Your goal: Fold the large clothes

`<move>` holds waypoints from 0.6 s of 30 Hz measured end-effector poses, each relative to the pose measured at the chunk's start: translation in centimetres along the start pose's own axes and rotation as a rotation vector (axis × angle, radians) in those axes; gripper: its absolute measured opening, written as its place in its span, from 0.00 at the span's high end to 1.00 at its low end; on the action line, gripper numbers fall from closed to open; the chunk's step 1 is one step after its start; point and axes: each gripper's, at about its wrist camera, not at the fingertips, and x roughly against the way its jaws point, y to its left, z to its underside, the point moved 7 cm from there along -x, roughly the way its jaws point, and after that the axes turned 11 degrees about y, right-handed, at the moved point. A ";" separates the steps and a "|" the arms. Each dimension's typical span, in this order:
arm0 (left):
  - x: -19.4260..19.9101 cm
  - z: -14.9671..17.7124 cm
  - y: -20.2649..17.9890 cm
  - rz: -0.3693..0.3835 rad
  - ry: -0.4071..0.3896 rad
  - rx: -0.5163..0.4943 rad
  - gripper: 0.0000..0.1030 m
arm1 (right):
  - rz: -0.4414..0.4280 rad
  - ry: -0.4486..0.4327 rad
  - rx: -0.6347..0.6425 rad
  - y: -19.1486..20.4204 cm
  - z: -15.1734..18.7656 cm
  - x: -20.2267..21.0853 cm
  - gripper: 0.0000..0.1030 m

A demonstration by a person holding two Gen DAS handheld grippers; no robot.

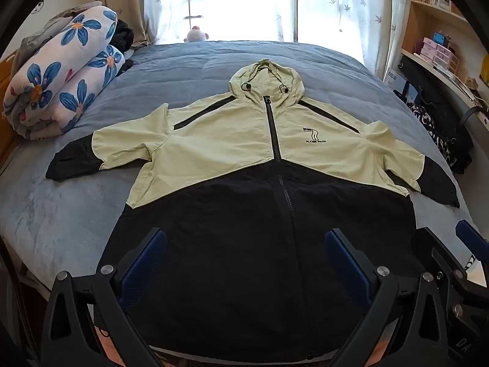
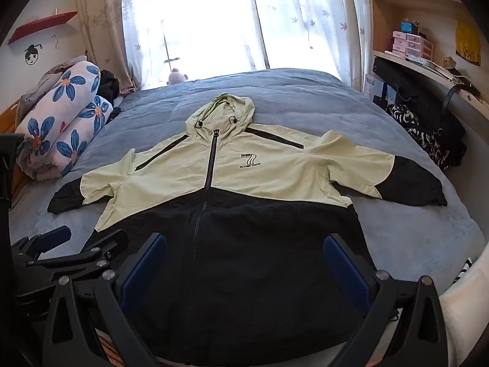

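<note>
A hooded jacket, pale green on top and black below, lies flat and zipped on the blue bed, sleeves spread, hood toward the window. My left gripper hovers open above the black hem, blue pads wide apart with nothing between them. The right gripper's black fingers show at the right edge of the left wrist view. In the right wrist view the same jacket lies ahead, and my right gripper stands open over its black lower half. The left gripper shows low at the left there.
A rolled flower-print quilt lies at the bed's left side with dark clothes behind it. A small plush toy sits by the curtained window. Shelves and a desk with boxes line the right wall, dark patterned cloth hanging beside the bed.
</note>
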 end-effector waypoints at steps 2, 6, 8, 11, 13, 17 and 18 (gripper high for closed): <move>0.0 -0.1 -0.1 -0.005 -0.008 -0.005 0.01 | -0.004 0.000 -0.005 -0.2 -0.1 0.0 0.00; 0.4 -0.3 0.1 -0.006 -0.016 -0.011 0.02 | -0.003 0.004 -0.004 0.3 -0.1 -0.2 0.00; 0.6 -0.3 -0.1 -0.005 -0.022 -0.008 0.02 | -0.018 0.001 -0.010 0.3 0.3 -0.2 0.00; 0.9 -0.4 0.2 -0.004 -0.030 -0.006 0.02 | -0.033 0.005 -0.015 0.2 0.5 -0.6 0.00; 0.8 0.2 0.4 -0.011 -0.041 0.002 0.02 | -0.039 0.009 -0.016 0.1 0.4 -0.5 0.00; 0.7 0.3 0.5 -0.013 -0.044 0.003 0.02 | -0.042 0.011 -0.015 0.2 0.6 -0.6 0.00; 0.6 0.4 0.6 -0.013 -0.043 0.005 0.02 | -0.043 0.010 -0.013 0.2 0.6 -0.6 0.00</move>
